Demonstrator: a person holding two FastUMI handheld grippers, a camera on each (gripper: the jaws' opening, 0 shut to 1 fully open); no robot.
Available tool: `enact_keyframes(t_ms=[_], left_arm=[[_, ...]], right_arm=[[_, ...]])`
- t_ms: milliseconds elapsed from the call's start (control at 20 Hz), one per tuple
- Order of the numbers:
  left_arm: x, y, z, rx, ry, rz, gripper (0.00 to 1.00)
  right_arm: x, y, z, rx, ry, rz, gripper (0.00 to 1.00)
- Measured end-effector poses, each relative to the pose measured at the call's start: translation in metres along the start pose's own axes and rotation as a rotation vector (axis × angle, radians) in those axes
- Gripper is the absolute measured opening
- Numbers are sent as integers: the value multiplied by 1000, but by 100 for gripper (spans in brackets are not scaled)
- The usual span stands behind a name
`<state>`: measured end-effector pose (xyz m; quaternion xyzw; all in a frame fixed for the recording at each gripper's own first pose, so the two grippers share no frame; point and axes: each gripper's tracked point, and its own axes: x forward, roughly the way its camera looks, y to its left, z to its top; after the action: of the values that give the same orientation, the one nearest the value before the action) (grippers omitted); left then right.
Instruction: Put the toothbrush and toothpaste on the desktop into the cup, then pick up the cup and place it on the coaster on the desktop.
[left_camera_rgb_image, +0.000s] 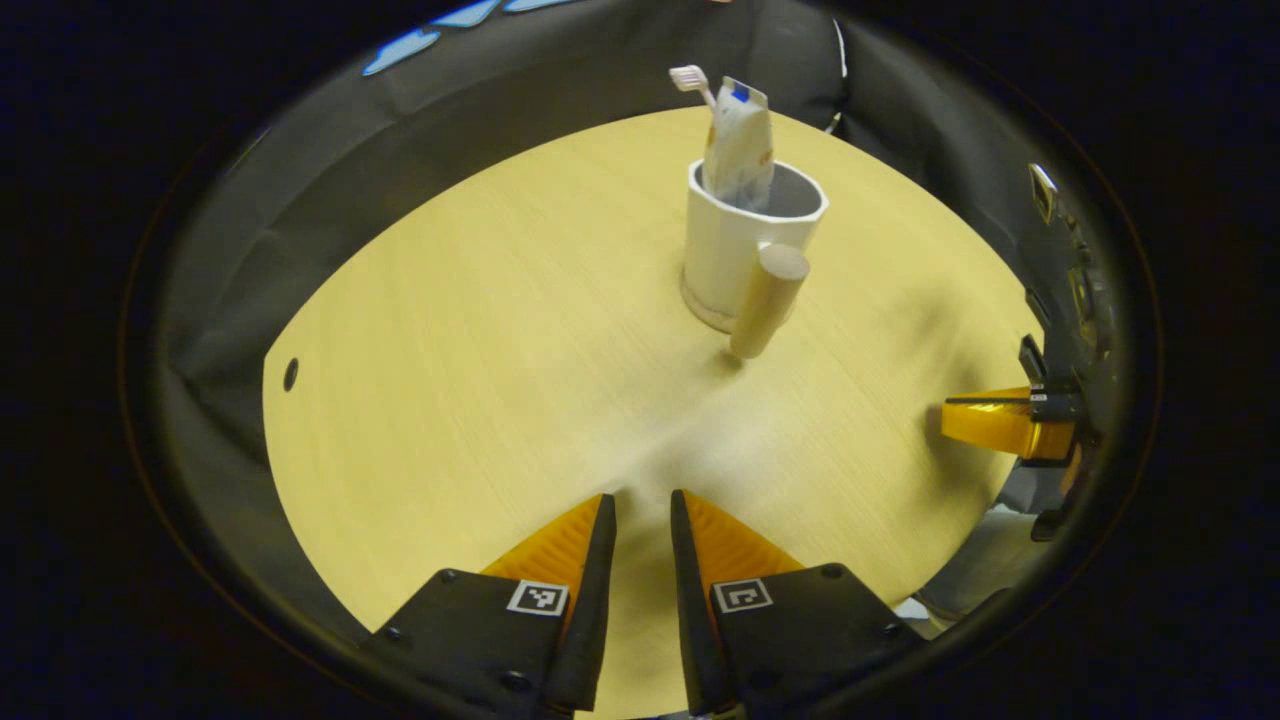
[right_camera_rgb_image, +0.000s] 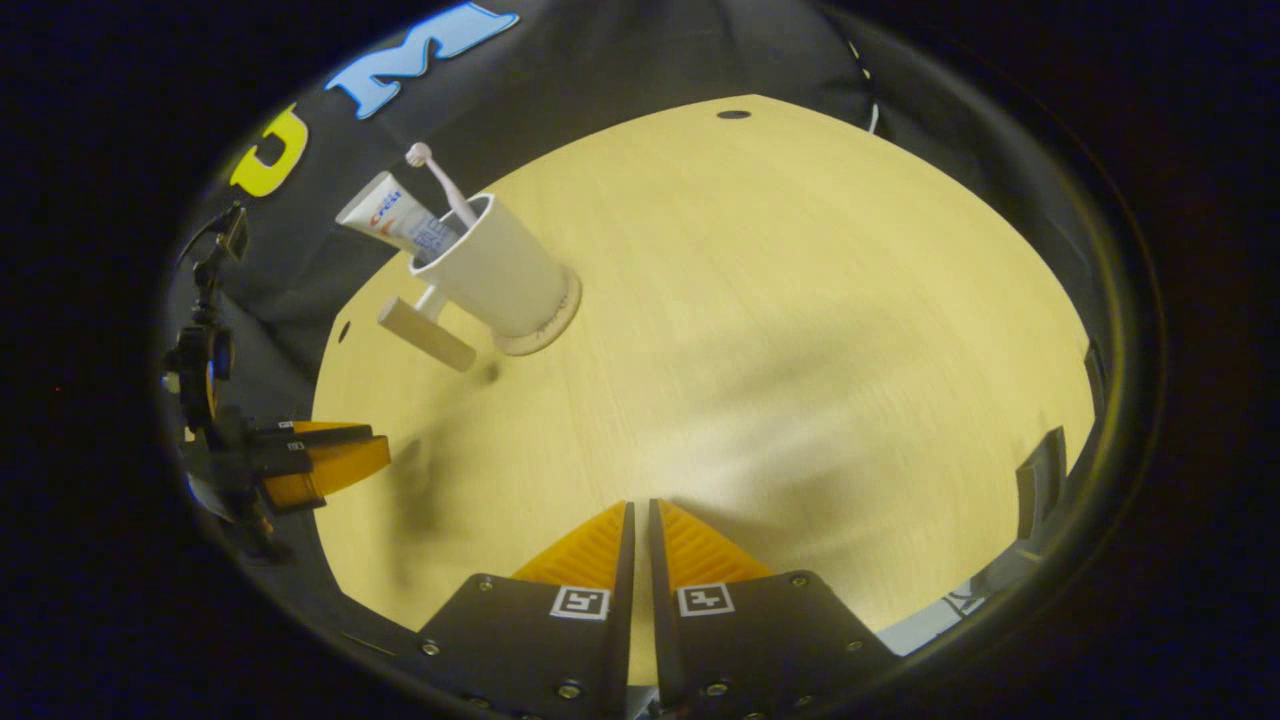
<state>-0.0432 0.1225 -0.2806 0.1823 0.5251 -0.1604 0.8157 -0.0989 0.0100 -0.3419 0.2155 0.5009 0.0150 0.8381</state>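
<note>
The left gripper (left_camera_rgb_image: 640, 510) hung slightly spread, the right gripper (right_camera_rgb_image: 640, 515) nearly pressed together, both empty. The cup (left_camera_rgb_image: 735, 250), rigid, smooth and top-heavy with toothbrush (left_camera_rgb_image: 690, 80) and toothpaste (left_camera_rgb_image: 740, 140), looked best held by its handle (left_camera_rgb_image: 768, 300).

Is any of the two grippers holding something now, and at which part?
No. The left gripper and the right gripper are both empty above the table, away from the cup.
</note>
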Motion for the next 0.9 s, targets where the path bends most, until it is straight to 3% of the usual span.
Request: enact_keyframes(t_ms=[400, 900], left_arm=[[-21, 20, -3, -122, -108, 61, 39], [-82, 12, 77, -153, -439, 111, 39]], right_arm=[[1, 60, 24, -146, -26, 59, 11], [-51, 100, 115, -267, -322, 37, 10]])
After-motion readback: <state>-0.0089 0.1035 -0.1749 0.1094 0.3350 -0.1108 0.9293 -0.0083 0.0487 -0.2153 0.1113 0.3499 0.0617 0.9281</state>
